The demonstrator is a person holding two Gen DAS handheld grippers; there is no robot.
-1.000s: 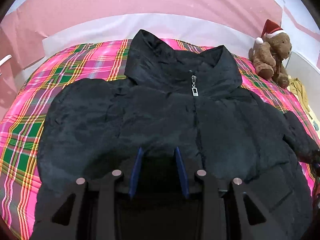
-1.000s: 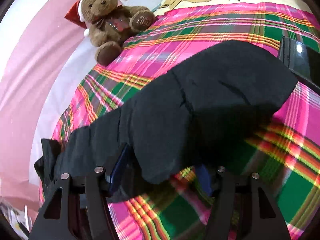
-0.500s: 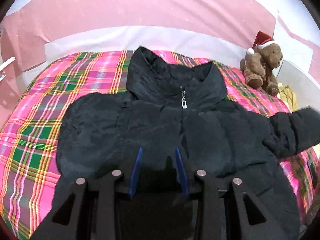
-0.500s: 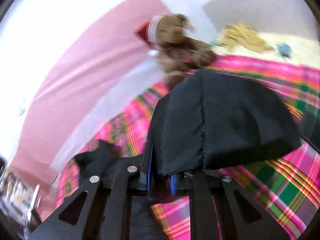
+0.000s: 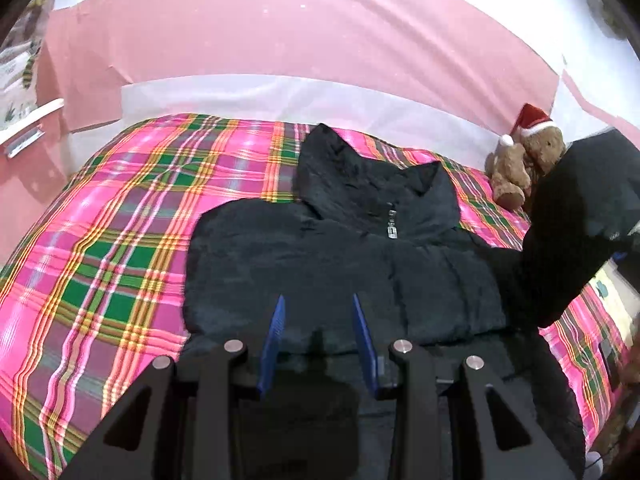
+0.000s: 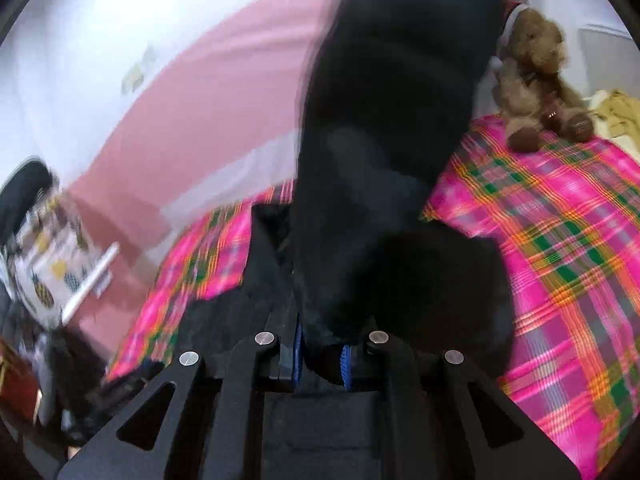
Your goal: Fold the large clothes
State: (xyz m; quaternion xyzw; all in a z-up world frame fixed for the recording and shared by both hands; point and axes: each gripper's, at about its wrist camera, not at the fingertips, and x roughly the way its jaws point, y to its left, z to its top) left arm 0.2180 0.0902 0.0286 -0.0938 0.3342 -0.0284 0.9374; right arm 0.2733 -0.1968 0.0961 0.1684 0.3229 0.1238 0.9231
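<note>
**Sleeve in the air, fold barely begun**

I have the jacket [image 5: 340, 248] lying front-up on the plaid bed [image 5: 120, 248], zipped, collar toward the pink wall [image 5: 300, 28]. My right gripper [image 6: 320, 354] has its fingers pinched narrow on the sleeve [image 6: 396, 128] — the dark fabric rises from between the blue pads and fills the middle of that view. From the left wrist I see the same sleeve [image 5: 580, 220] lifted off the bed at the jacket's right side, hanging above the blanket.

My left gripper [image 5: 318, 320] hovers over the lower front of the jacket with its fingers wide apart and nothing between them; whether they touch the cloth I cannot tell.

As I judge it, this is the first fold: one sleeve is raised but not laid across the chest. The other side looks tucked in already, though dark fabric on dark fabric makes that uncertain. Bringing the hem up to the collar is left too.

Around the work — a teddy bear [image 5: 524, 160] in a Santa hat sits on the bed by the raised sleeve, close enough to be brushed. A yellowish cloth [image 6: 616, 116] lies beyond it, clear of the fold. The right view is blurred.
</note>
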